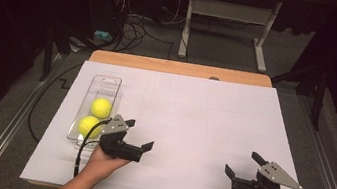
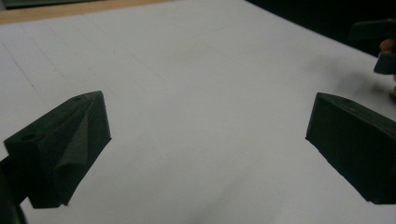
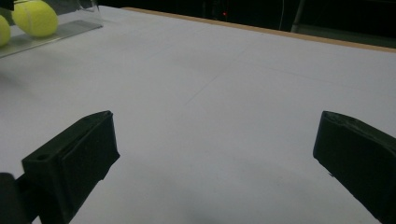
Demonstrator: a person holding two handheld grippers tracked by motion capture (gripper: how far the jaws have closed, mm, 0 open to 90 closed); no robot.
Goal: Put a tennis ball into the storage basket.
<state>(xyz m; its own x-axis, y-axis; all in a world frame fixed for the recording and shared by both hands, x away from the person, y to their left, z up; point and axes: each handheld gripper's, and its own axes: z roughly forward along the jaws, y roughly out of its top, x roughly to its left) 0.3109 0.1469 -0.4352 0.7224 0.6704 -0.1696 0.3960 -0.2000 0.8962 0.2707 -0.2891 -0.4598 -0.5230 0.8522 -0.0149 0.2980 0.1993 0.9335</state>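
Observation:
Two yellow tennis balls (image 1: 101, 107) (image 1: 88, 126) lie in a clear plastic tray (image 1: 106, 83) on the left of the white table sheet (image 1: 194, 113). My left gripper (image 1: 139, 134) hovers just right of the tray's near end, open, with nothing between its jaws (image 2: 208, 140). My right gripper (image 1: 244, 164) sits near the front right of the sheet, open and empty (image 3: 215, 149). In the right gripper view one tennis ball (image 3: 35, 17) and the tray (image 3: 70, 29) show at the top left. The left gripper view catches the other gripper (image 2: 380, 46) at its right edge.
The wooden table edge (image 1: 180, 68) runs along the far side of the sheet. Beyond it stand a desk frame (image 1: 228, 17) and cables on the floor (image 1: 131, 28). The sheet between and ahead of the grippers is bare.

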